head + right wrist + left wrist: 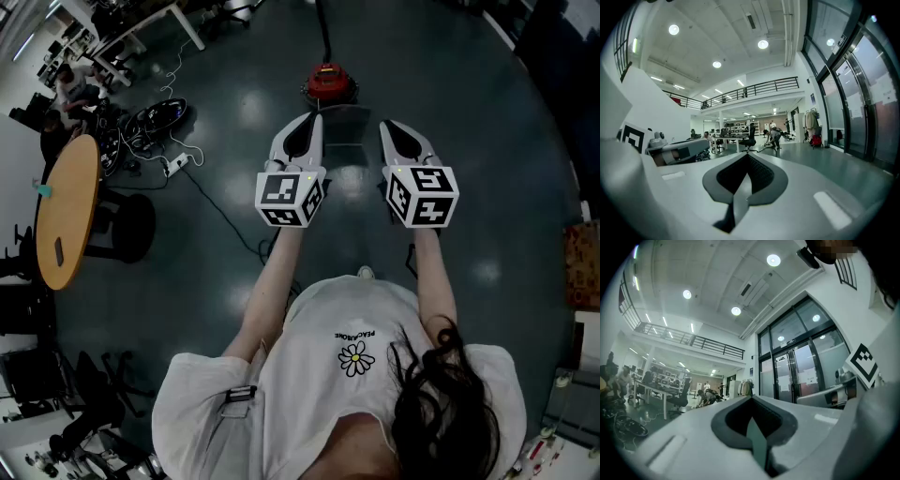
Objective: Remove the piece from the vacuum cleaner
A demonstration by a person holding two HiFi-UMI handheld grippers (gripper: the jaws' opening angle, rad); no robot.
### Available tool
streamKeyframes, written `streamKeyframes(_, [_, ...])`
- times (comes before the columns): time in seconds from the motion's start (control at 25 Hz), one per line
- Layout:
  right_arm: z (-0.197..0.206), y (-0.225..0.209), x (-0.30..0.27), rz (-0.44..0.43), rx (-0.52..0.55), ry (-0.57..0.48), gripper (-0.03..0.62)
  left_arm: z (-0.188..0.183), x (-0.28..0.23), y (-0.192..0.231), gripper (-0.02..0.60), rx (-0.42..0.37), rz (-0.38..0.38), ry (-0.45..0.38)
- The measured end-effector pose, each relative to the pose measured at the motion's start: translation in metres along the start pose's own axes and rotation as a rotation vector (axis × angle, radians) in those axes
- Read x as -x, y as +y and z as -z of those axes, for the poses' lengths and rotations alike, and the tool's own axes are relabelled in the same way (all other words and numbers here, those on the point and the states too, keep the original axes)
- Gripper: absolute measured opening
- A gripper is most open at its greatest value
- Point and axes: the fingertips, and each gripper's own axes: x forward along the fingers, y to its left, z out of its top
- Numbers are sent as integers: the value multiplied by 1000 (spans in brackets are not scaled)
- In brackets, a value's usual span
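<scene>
Your white left claw [312,122] and right claw [387,127] are pinched tight, empty. That thin black floor cord [220,212] could trip you before the round red vacuum cleaner [328,82].

I see the vacuum cleaner [328,84] at the top middle of the frame. It is small, round and red, and it sits upright on the dark, shiny floor [234,103]. A black tube [324,33] goes from it up to the top edge.

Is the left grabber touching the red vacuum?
Apart. The left gripper view shows the left gripper shut, only open room past it; the head view shows the red vacuum cleaner on the floor.
</scene>
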Motion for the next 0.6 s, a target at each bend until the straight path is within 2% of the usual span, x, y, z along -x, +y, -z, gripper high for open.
streamKeyframes(0.44, [9,3,-8,-22,22,17,22,8,-1,7,0,5,-18,21])
streamKeyframes(0.6, [12,12,-6,-93,32,-7,23,14,-1,5,0,18,-21,22])
